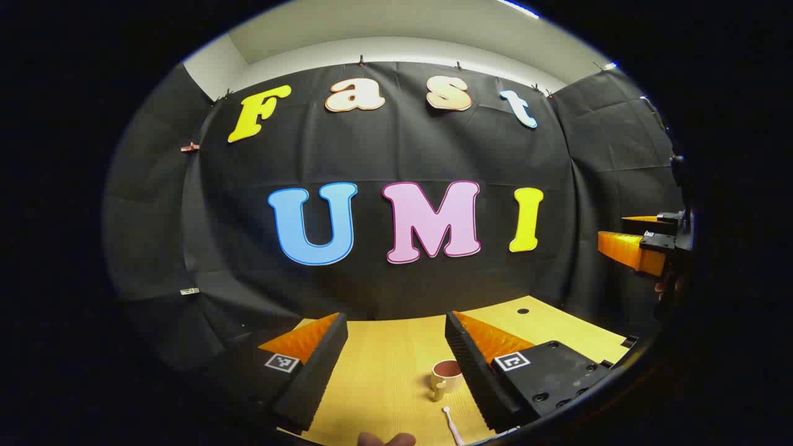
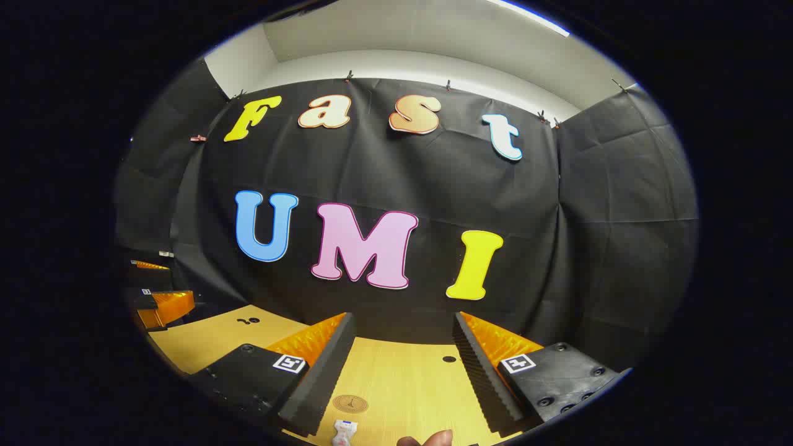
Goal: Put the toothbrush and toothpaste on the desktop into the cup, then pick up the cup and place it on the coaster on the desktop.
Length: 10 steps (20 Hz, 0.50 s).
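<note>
**Both tongs wide, nothing held**

I see the left tongs (image 1: 396,365) spread wide above the desk (image 1: 384,371); cup (image 1: 446,376) and toothbrush (image 1: 451,424) lie between them. Right tongs (image 2: 403,371) gape likewise, over coaster (image 2: 350,403) and toothpaste (image 2: 344,432) at the near edge.

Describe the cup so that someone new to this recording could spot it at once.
On the wooden desktop, look between the left hand-held gripper's open fingers. The cup stands upright beside the inner finger: pale yellow, reddish-brown inside, handle toward the camera. The white toothbrush lies nearer and is thin.
</note>
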Motion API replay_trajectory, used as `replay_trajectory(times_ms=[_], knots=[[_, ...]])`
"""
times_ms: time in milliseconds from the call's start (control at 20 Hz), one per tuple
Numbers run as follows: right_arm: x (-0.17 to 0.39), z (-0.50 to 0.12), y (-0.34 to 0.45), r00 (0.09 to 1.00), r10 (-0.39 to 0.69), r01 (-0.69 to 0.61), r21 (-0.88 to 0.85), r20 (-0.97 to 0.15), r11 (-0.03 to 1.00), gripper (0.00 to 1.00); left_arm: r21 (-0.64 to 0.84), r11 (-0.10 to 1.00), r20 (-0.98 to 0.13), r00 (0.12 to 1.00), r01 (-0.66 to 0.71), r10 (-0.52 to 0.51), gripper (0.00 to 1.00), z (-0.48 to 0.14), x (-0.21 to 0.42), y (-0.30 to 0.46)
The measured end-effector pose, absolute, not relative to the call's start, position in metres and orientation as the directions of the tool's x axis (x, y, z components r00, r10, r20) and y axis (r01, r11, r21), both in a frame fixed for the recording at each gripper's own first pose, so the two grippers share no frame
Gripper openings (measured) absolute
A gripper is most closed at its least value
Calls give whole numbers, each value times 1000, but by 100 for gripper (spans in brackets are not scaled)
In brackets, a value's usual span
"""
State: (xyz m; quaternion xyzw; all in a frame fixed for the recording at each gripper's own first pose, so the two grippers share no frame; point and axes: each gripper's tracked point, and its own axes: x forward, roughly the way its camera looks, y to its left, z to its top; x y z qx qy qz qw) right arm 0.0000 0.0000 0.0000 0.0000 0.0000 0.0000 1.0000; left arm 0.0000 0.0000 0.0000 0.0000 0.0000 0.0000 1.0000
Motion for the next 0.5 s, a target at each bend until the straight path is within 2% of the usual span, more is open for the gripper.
replay_trajectory(times_ms=[50, 100, 150, 250, 300, 400, 500], knots=[[1, -1, 0, 1000, -1, 1, 1, 1, 1000, 100, 0, 1000, -3, 1000, 1, -1, 98, -1, 0, -1], [1, -2, -1, 1000, -2, 2, 4, -2, 1000, 97, 0, 1000, -8, 1000, 1, -1, 98, -2, 1, -1], [1, -2, -1, 1000, -3, 3, 7, -4, 1000, 100, 0, 1000, -11, 1000, 1, -1, 98, -2, 2, -1], [3, -4, -2, 1000, -8, 8, 15, -9, 1000, 97, 0, 1000, -12, 1000, -1, 1, 98, -1, 2, -2], [3, -4, -3, 1000, -9, 9, 18, -7, 1000, 100, 2, 1000, -11, 1000, -1, 1, 98, -2, 2, -2], [3, -5, -3, 1000, -10, 10, 18, -5, 1000, 97, 6, 1000, -7, 1000, -1, 1, 98, -1, 2, -2], [4, -5, -2, 1000, -9, 9, 18, -9, 1000, 100, 6, 1000, -7, 1000, -2, 2, 98, -1, 3, -2]])
